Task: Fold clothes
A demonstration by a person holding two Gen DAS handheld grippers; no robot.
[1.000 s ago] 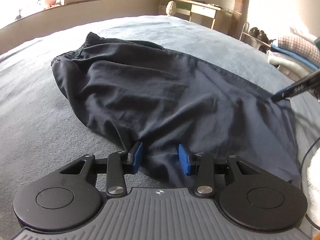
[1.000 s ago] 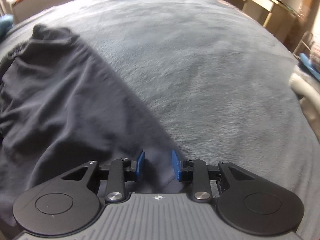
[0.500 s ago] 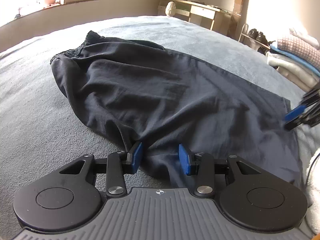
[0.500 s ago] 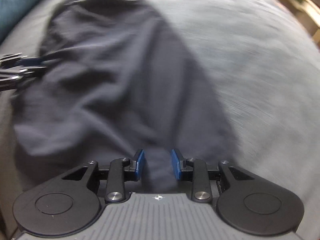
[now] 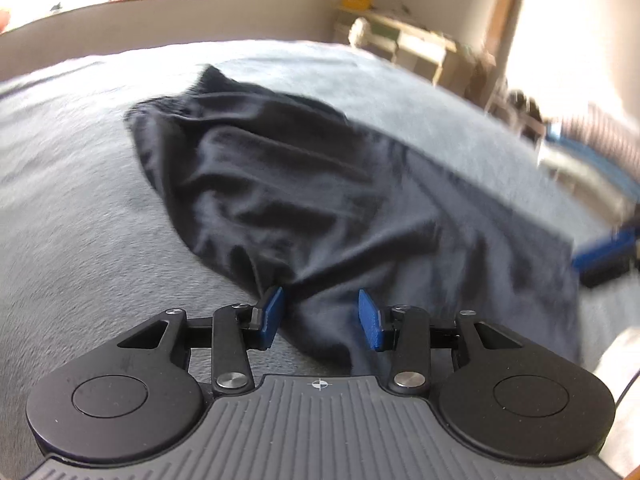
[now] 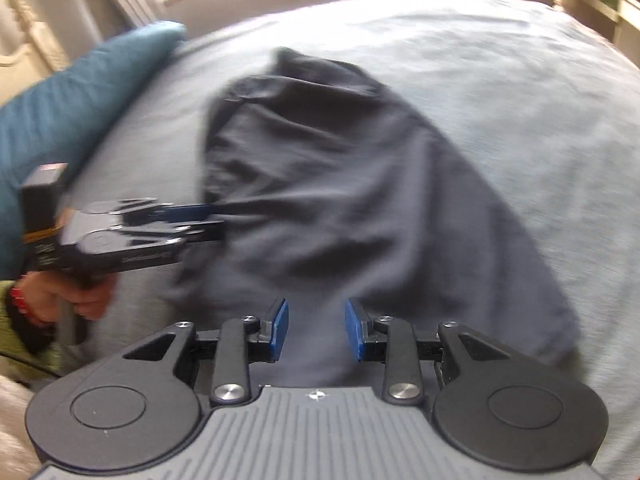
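Left wrist view: between the blue fingers [image 5: 273,313] of the left gripper [image 5: 320,314] runs a bunched hem of the dark garment [image 5: 304,184], yet a gap shows on each side of it, so whether they clamp it cannot be told. Beyond the fingers the garment spreads over the grey bedspread [image 5: 80,208], its gathered waistband farthest off. In the right wrist view, cloth likewise passes between the fingers of the right gripper [image 6: 316,330], grip equally unclear. The step looks like lifting the near hem for the first fold; next, both hems must travel toward the waistband together, evenly.
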